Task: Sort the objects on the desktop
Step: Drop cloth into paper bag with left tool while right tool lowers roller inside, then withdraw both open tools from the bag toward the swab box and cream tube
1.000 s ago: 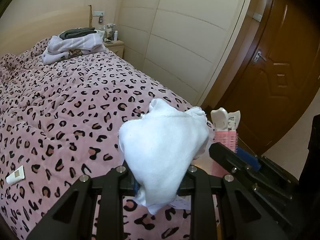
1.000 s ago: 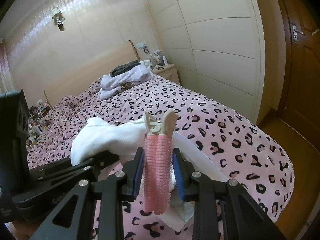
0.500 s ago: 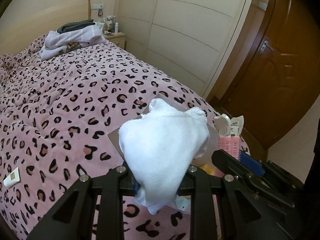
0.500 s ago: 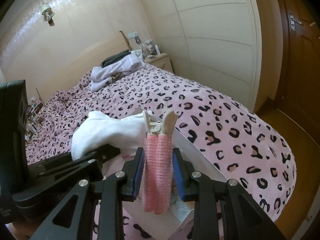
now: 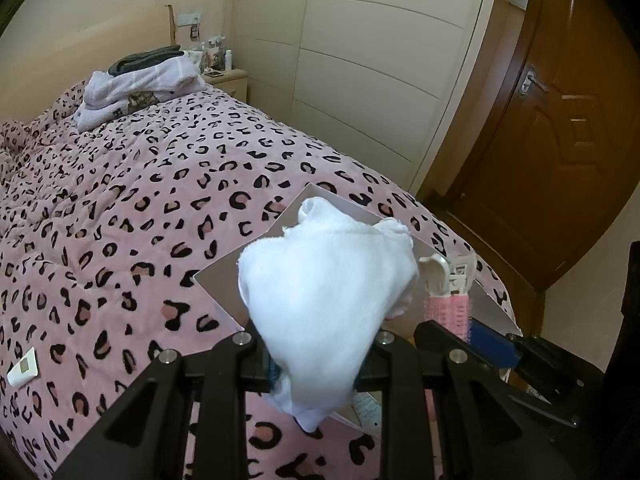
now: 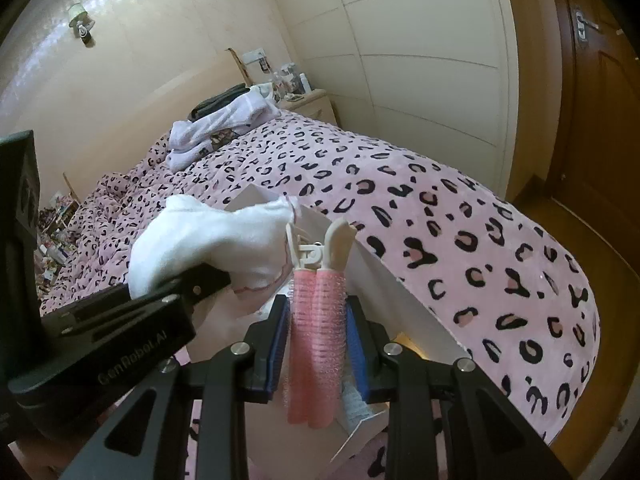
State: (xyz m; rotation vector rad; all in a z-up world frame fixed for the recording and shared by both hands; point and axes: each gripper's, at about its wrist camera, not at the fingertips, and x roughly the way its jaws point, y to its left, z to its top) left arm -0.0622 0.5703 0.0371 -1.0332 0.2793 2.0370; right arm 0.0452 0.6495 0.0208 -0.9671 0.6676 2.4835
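My left gripper [image 5: 316,356] is shut on a bunched white cloth [image 5: 324,292], held above an open white box [image 5: 224,276] that lies on the bed. The cloth also shows in the right wrist view [image 6: 208,240], with the left gripper [image 6: 192,288] at the left. My right gripper [image 6: 318,344] is shut on a pink hair-roller clip [image 6: 316,340] with a cream clamp on top, held over the same box [image 6: 404,304]. The clip shows in the left wrist view [image 5: 448,296] just right of the cloth. The cloth hides most of the box's inside.
A pink leopard-print bedspread [image 5: 120,208] covers the bed. Folded clothes [image 5: 140,84] lie at its head beside a nightstand [image 5: 226,80]. A small white device [image 5: 23,368] lies at the left. White wardrobe panels [image 5: 380,60] and a brown door [image 5: 560,120] stand to the right.
Both grippers have tilted and moved forward over the bed with their loads; the white box has come into view beneath them. Neither grip has changed.
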